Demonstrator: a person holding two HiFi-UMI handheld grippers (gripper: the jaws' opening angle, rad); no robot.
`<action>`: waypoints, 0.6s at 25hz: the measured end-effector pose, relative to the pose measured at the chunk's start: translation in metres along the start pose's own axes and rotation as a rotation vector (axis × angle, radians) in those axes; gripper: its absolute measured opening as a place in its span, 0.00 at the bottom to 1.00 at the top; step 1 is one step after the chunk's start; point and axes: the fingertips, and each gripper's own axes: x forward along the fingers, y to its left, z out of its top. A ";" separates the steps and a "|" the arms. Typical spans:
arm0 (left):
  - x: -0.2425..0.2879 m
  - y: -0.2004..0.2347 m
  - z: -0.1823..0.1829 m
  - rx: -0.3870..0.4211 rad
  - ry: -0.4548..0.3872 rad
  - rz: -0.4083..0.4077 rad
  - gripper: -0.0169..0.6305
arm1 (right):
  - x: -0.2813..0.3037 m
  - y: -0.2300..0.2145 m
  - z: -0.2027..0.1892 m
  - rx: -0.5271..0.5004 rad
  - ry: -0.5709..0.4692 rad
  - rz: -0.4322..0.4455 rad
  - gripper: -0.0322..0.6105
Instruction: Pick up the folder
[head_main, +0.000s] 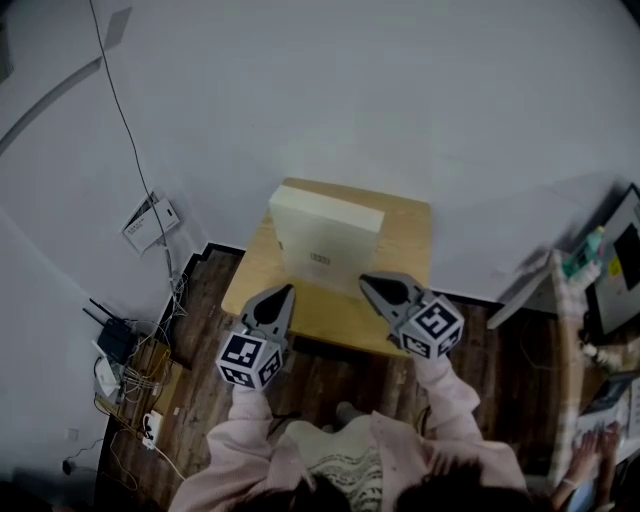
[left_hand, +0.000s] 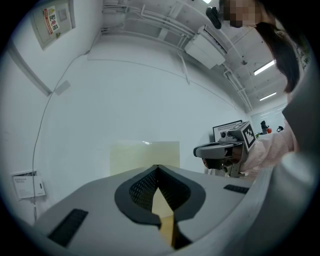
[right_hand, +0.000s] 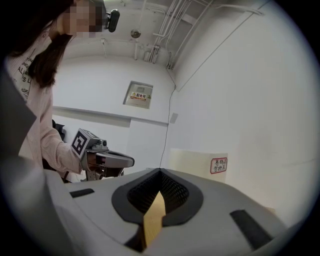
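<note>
Left gripper (head_main: 287, 291), right gripper (head_main: 365, 282) just before folder (head_main: 325, 235)

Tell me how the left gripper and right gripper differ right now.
The left gripper sits by the folder's near left corner; the right gripper sits by its near right corner. The left gripper slants rightward toward the folder, the right gripper leftward. Both are shut and empty, over the table.

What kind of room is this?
Probably an office or lab workroom: a router with tangled cables on the floor, a monitor at the side, and exposed ceiling pipes with strip lights.
</note>
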 end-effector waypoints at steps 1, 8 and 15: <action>0.004 0.002 -0.001 -0.002 0.004 0.001 0.02 | 0.002 -0.004 -0.001 0.005 0.002 0.002 0.05; 0.022 0.017 -0.011 -0.032 0.039 0.017 0.02 | 0.009 -0.026 -0.016 0.014 0.056 0.022 0.05; 0.032 0.026 -0.017 -0.040 0.055 0.043 0.02 | 0.010 -0.038 -0.023 0.026 0.067 0.022 0.05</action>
